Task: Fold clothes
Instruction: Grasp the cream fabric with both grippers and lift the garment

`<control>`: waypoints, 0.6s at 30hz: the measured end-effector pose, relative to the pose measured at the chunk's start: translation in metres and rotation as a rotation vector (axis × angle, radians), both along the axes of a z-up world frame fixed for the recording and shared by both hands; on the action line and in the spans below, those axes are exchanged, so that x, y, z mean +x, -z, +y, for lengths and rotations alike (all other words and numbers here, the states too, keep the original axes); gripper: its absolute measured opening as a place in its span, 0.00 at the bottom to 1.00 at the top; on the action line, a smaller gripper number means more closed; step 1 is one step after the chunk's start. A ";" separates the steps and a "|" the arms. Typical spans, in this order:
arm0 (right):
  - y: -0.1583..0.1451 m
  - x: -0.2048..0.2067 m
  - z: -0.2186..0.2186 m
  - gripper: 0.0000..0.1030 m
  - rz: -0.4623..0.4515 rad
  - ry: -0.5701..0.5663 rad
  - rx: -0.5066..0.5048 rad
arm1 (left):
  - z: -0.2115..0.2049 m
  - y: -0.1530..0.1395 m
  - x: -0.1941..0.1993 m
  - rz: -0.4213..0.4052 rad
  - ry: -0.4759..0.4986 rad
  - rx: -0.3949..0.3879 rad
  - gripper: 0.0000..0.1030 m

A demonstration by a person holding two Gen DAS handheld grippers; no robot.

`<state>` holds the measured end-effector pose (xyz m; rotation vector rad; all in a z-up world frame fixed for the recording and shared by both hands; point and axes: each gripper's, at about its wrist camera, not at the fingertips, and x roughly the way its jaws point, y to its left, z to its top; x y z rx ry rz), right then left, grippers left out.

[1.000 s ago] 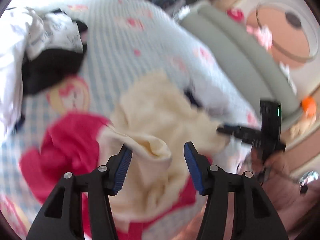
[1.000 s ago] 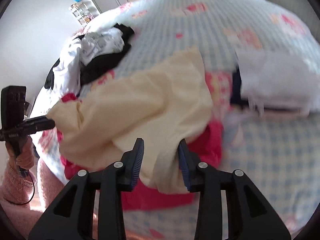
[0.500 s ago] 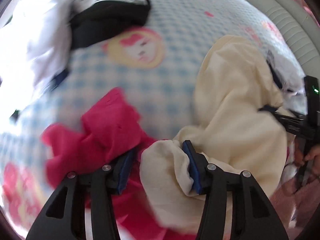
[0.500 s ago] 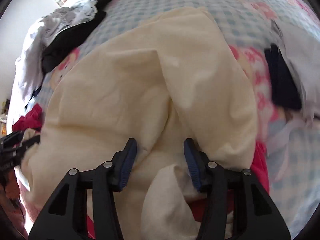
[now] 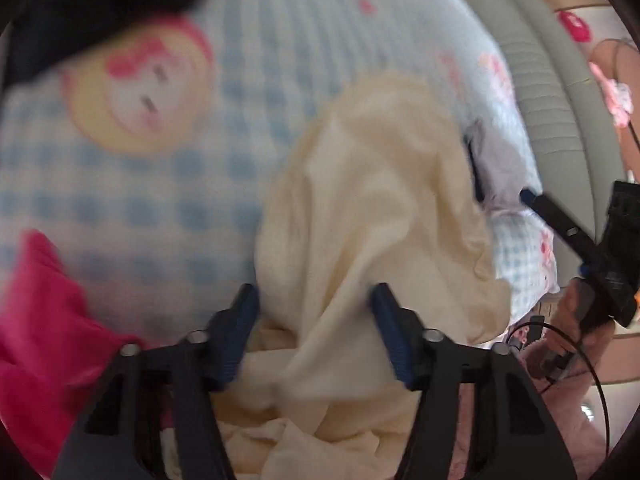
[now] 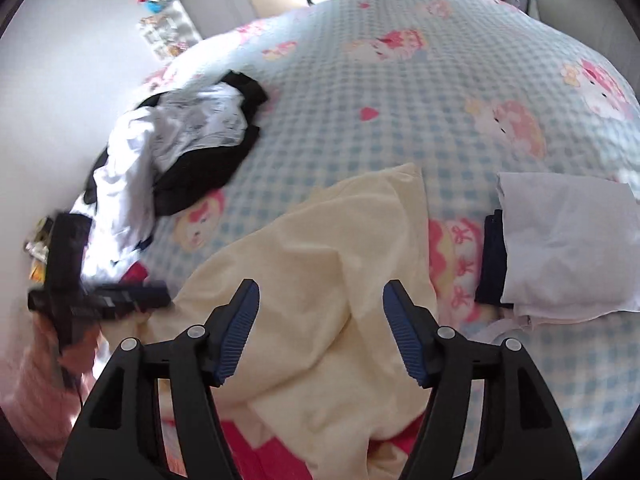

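On the checked bedspread [image 6: 400, 92] lies the crumpled cream garment [image 6: 320, 280], over a red one [image 5: 44, 320]. Both the left gripper [image 5: 316, 304] and right gripper [image 6: 320, 300] gape, holding nothing. Spreading seems under way; next, pinch two edges.

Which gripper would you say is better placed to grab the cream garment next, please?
Probably the left gripper: cream garment already bunches between its open fingers, while the right gripper hovers open above flatter cloth.
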<state>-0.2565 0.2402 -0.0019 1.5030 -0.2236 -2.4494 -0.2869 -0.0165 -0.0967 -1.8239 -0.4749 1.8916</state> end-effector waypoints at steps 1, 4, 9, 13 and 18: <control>0.005 -0.005 -0.008 0.64 -0.026 -0.002 -0.025 | 0.012 -0.005 0.008 0.063 0.029 -0.071 0.37; 0.022 -0.003 -0.028 0.64 -0.065 -0.080 -0.164 | 0.030 -0.039 0.044 0.256 0.096 -0.114 0.30; 0.077 0.002 -0.067 0.69 -0.187 -0.123 -0.084 | 0.017 -0.061 0.083 0.319 0.104 -0.041 0.30; 0.103 0.014 -0.082 0.73 -0.247 -0.106 -0.099 | 0.013 -0.064 0.101 0.322 0.120 0.001 0.31; 0.115 0.021 -0.090 0.55 -0.178 -0.140 -0.085 | 0.031 -0.071 0.115 0.355 0.182 0.023 0.44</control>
